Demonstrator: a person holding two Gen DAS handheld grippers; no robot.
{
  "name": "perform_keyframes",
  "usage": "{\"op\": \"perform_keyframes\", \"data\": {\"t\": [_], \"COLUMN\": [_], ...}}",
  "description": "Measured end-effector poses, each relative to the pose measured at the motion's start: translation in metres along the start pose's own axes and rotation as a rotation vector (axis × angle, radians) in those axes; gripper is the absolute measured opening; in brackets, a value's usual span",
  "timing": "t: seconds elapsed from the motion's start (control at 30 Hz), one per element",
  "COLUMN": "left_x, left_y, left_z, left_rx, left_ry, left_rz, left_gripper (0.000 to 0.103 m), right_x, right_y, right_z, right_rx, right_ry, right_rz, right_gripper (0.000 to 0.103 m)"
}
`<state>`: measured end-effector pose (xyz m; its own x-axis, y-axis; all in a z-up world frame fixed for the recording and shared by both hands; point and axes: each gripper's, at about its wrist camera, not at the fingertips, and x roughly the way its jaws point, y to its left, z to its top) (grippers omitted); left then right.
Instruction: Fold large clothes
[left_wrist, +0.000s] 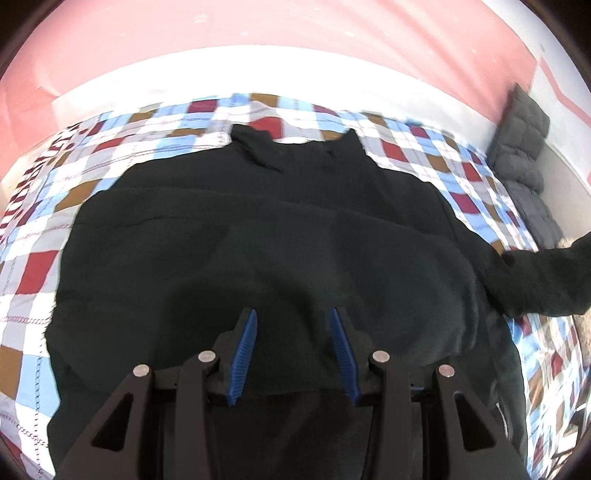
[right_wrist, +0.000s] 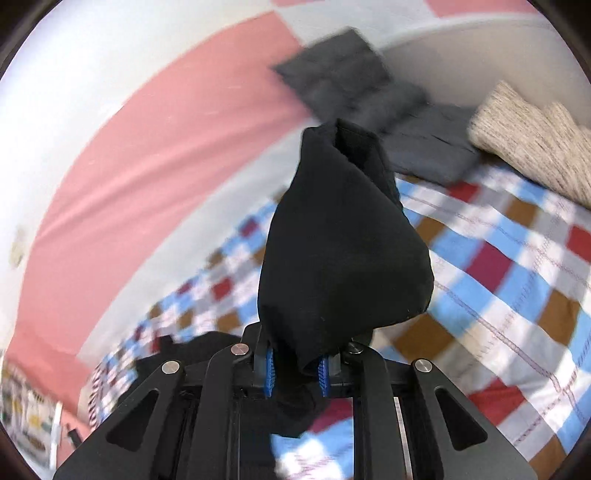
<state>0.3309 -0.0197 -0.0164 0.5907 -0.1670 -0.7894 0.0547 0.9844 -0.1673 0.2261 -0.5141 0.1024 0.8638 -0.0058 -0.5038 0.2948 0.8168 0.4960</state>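
Note:
A large black garment (left_wrist: 266, 236) lies spread on the checked bedspread (left_wrist: 40, 266), collar toward the far side. My left gripper (left_wrist: 293, 317) hovers over its near part with the blue pads apart and nothing between them. One black sleeve (left_wrist: 546, 280) stretches off to the right and is lifted from the bed. In the right wrist view that sleeve's end (right_wrist: 343, 251) stands up in front of the camera, and my right gripper (right_wrist: 295, 363) is shut on its cloth, held above the bedspread (right_wrist: 498, 280).
A dark grey quilted cushion (left_wrist: 521, 136) leans against the wall at the bed's far right corner, also seen as the grey cushion (right_wrist: 354, 85). A beige knitted piece (right_wrist: 532, 140) lies beside it. Pink and white wall behind the bed.

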Motion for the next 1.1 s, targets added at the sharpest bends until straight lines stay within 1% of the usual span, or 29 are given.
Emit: {"op": "perform_keyframes", "data": {"t": [0.13, 0.23, 0.3, 0.47, 0.57, 0.73, 0.83, 0.9, 1.0, 1.1], "left_x": [-0.001, 0.0, 0.0, -0.006, -0.009, -0.013, -0.016, -0.019, -0.022, -0.023], "left_y": [0.029, 0.05, 0.065, 0.09, 0.103, 0.119, 0.129, 0.136, 0.145, 0.151], "left_z": [-0.001, -0.005, -0.008, -0.015, -0.018, -0.022, -0.025, -0.026, -0.029, -0.032], "left_rx": [-0.046, -0.071, -0.098, -0.127, -0.133, -0.154, -0.154, -0.161, -0.181, -0.186], "left_ry": [0.003, 0.011, 0.018, 0.011, 0.005, -0.006, -0.016, -0.027, -0.031, -0.032], "left_rz": [0.024, 0.05, 0.053, 0.051, 0.048, 0.038, 0.036, 0.038, 0.033, 0.03], "left_gripper": [0.044, 0.044, 0.044, 0.043, 0.044, 0.044, 0.044, 0.043, 0.044, 0.044], "right_x": [-0.002, 0.005, 0.012, 0.04, 0.065, 0.103, 0.125, 0.139, 0.159, 0.175], "right_y": [0.06, 0.105, 0.136, 0.203, 0.24, 0.277, 0.291, 0.296, 0.293, 0.286], "right_z": [0.0, -0.009, -0.018, -0.059, -0.094, -0.158, -0.196, -0.215, -0.247, -0.266], "right_rx": [-0.091, -0.157, -0.203, -0.315, -0.382, -0.459, -0.493, -0.505, -0.52, -0.53], "right_ry": [0.011, 0.037, 0.06, 0.143, 0.217, 0.344, 0.418, 0.464, 0.53, 0.578], "right_rz": [0.092, 0.157, 0.199, 0.278, 0.314, 0.343, 0.338, 0.322, 0.294, 0.263], "right_gripper": [0.018, 0.018, 0.018, 0.017, 0.017, 0.017, 0.017, 0.017, 0.019, 0.022]}}
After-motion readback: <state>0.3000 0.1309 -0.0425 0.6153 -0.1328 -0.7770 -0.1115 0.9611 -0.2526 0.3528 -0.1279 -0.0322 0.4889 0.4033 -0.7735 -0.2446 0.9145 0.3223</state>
